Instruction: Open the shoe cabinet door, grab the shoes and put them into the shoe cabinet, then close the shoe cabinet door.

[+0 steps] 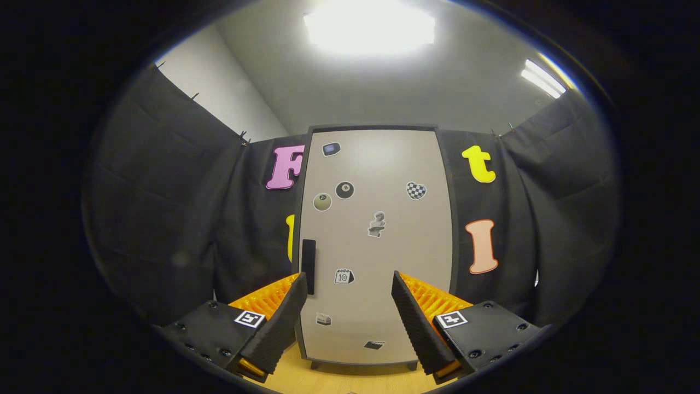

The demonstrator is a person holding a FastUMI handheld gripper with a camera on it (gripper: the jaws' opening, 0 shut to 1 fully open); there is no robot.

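grey shoe cabinet door (377, 241) shut ahead — gripper (349, 282) spread wide, holding nothing, touching nothing.

Staged test booth, not home: black cloth walls (180, 219) pinned up left and right, sticker-covered cabinet (377, 246) at centre, ceiling light panel (369, 27) at top, wood floor (328, 380) below.

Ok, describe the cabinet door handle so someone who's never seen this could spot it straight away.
Find the tall pale cabinet door standing between the black curtains, dotted with small stickers. Along its left edge, about halfway down, sits the handle, just beyond the left finger of the open hand-held gripper. Unlike the stickers, it is a plain, dark, upright bar.
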